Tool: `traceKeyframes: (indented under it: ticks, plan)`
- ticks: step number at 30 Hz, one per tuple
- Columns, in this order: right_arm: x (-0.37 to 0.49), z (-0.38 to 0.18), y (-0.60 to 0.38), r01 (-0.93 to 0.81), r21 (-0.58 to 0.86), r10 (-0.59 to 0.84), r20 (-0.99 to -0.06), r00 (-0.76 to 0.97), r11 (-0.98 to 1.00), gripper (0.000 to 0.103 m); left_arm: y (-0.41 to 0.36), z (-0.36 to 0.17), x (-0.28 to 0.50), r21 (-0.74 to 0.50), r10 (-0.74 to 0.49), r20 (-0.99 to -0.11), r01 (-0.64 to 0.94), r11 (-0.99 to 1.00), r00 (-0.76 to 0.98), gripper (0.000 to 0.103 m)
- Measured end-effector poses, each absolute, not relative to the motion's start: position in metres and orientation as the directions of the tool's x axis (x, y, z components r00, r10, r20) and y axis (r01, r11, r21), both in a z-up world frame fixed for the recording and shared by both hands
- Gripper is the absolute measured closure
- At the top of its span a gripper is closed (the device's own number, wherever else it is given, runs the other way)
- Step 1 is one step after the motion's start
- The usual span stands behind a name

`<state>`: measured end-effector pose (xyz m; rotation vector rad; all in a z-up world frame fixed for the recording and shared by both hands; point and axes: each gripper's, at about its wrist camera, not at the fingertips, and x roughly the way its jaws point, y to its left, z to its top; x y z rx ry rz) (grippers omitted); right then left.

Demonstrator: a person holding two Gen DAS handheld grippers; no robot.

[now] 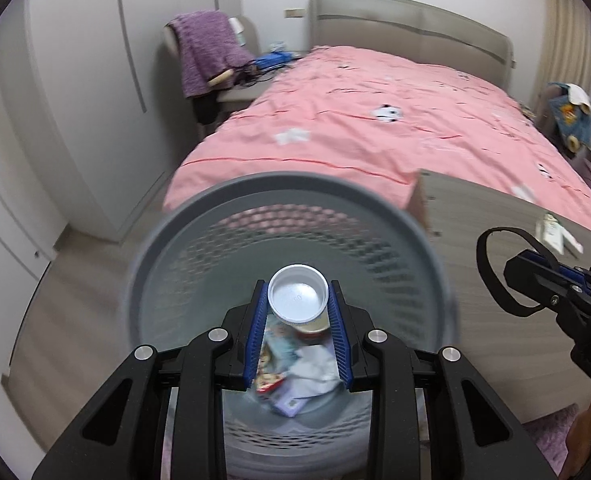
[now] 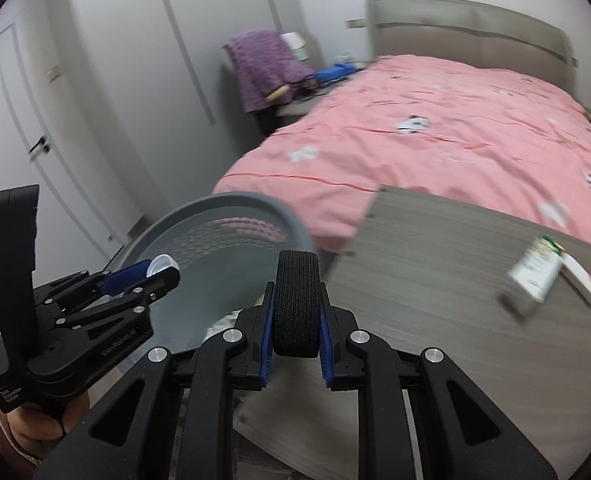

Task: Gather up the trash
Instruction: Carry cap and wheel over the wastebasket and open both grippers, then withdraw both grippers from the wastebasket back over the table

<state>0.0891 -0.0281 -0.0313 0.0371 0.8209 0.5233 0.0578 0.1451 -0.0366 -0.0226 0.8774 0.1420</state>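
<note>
Bin [image 1: 167, 240] sitting beside bed [image 1: 375, 128] | left gripper [image 1: 298, 300] gripping cup [image 1: 298, 294] over it | right gripper [image 2: 296, 304] clamping black band [image 2: 296, 300] over table [image 2: 435, 280] holding packets [image 2: 535, 272]

I have a small white plastic cup [image 1: 298, 295] pinched at its sides, its open mouth facing my left camera, and it hangs right over the grey mesh trash bin [image 1: 199, 216]. The bin stands upright at the foot of the bed, just beside the wooden table; down in its bottom I see crumpled white paper and colourful wrappers [image 1: 291, 364]. On my right I hold a black elastic band [image 2: 296, 304], a ribbed loop clamped upright across its width. A green-and-white carton [image 2: 535, 270] lies flat on the table.
</note>
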Motion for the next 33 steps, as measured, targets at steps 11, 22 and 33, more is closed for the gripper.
traceKeyframes:
  ticks: [11,22,33]
  plan:
    - [0.106,-0.045,0.020,-0.499,0.214,0.478,-0.727,0.492,0.840,0.080,0.179,-0.043,0.062,0.006,0.119,-0.777,-0.181,0.983,0.618,0.060]
    - [0.105,-0.042,0.021,-0.493,0.200,0.467,-0.723,0.510,0.847,0.066,0.192,-0.042,0.059,-0.006,0.138,-0.777,-0.226,0.974,0.614,0.047]
    - [0.099,-0.038,0.022,-0.493,0.188,0.461,-0.718,0.521,0.850,0.065,0.193,-0.033,0.049,0.006,0.162,-0.759,-0.243,0.970,0.630,0.042]
